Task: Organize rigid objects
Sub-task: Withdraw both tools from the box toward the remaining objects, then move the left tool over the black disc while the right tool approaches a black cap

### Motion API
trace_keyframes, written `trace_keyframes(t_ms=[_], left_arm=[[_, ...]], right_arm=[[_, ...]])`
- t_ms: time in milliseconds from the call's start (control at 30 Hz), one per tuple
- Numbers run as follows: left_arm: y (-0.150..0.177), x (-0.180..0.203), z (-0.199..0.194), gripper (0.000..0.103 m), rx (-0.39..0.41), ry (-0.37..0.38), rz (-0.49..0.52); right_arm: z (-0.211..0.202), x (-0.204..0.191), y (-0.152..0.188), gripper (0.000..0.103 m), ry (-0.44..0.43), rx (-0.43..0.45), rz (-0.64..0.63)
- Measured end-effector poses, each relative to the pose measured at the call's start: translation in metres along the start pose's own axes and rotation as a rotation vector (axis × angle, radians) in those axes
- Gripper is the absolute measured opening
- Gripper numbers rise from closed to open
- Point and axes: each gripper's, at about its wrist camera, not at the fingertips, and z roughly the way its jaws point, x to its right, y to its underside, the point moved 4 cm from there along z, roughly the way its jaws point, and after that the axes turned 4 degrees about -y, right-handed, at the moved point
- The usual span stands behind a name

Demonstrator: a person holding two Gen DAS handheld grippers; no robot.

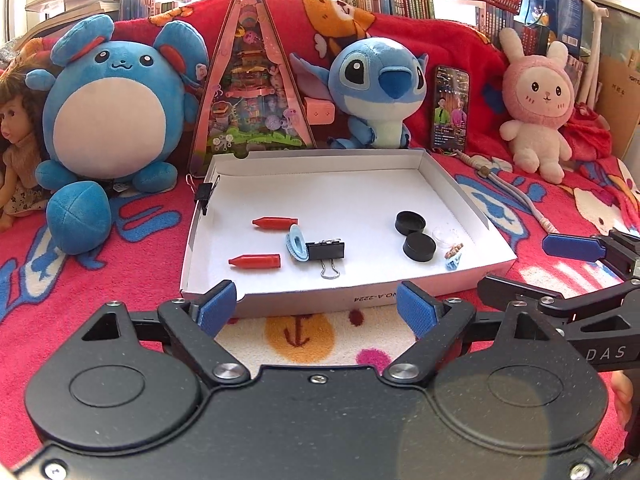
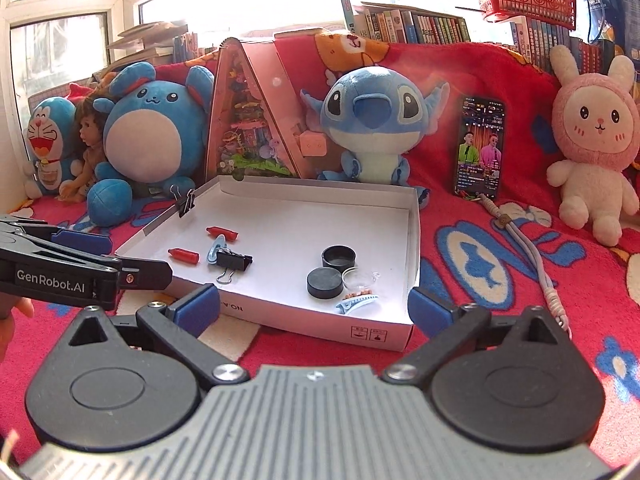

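Left wrist view shows your left claw [image 1: 316, 310] spread empty before the white tray [image 1: 492, 258], right claw [image 2: 314, 310] likewise, with the nearer red cap [image 1: 255, 261] lying crosswise ahead-left, closest to your left hand.

My left gripper [image 1: 316, 306] is matte black with a faint speckle: two round housings, each with a raised disc, joined by angled link arms pinned with silver screws. Its fingers [image 1: 218, 306] end in blue ribbed pads. My right gripper [image 2: 314, 308] has the same black housings and blue pads, but a grey ridged plate sits between them. White lettering runs along each gripper's side: "GenRobot.AI" on the left one, "DAS" on the right.
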Motion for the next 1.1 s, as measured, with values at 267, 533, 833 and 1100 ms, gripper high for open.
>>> trace_keyframes(t_ms=[267, 533, 833, 1100], left_arm=[[0.029, 0.004, -0.01, 0.087, -0.015, 0.013, 0.009], [0.051, 0.006, -0.017, 0.087, -0.025, 0.016, 0.01], [0.078, 0.004, -0.031, 0.087, -0.019, 0.01, -0.008], [0.099, 0.009, -0.042, 0.087, 0.02, -0.012, 0.003]], right_arm=[[-0.007, 0.003, 0.023, 0.103, 0.011, -0.015, 0.006], [-0.02, 0.001, 0.039, 0.103, 0.018, -0.003, -0.017], [-0.041, -0.006, 0.058, 0.103, 0.019, 0.027, -0.06], [-0.054, -0.016, 0.077, 0.103, 0.068, 0.079, -0.103]])
